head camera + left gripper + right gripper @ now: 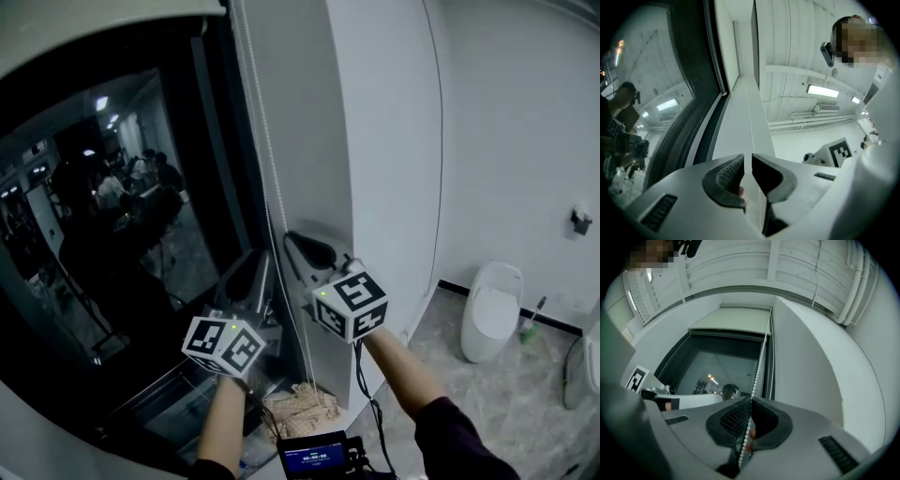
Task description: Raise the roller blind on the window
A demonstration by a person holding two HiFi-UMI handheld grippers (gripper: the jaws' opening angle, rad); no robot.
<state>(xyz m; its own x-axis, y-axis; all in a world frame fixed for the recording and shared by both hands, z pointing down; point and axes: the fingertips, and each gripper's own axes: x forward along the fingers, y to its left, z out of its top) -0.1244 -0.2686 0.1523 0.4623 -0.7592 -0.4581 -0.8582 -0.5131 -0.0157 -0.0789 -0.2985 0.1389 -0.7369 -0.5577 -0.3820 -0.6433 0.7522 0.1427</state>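
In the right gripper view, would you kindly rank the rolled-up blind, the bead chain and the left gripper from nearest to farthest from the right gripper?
1. The bead chain: clamped between the shut jaws of the right gripper.
2. The left gripper: close by on the left, in front of the window.
3. The rolled-up blind: farthest, at the window's top.

My right claw (750, 404) is grey with black dimpled pads; the bead chain (759, 367) is white. At twelve o'clock, the roller blind (733, 317) is pale cream.
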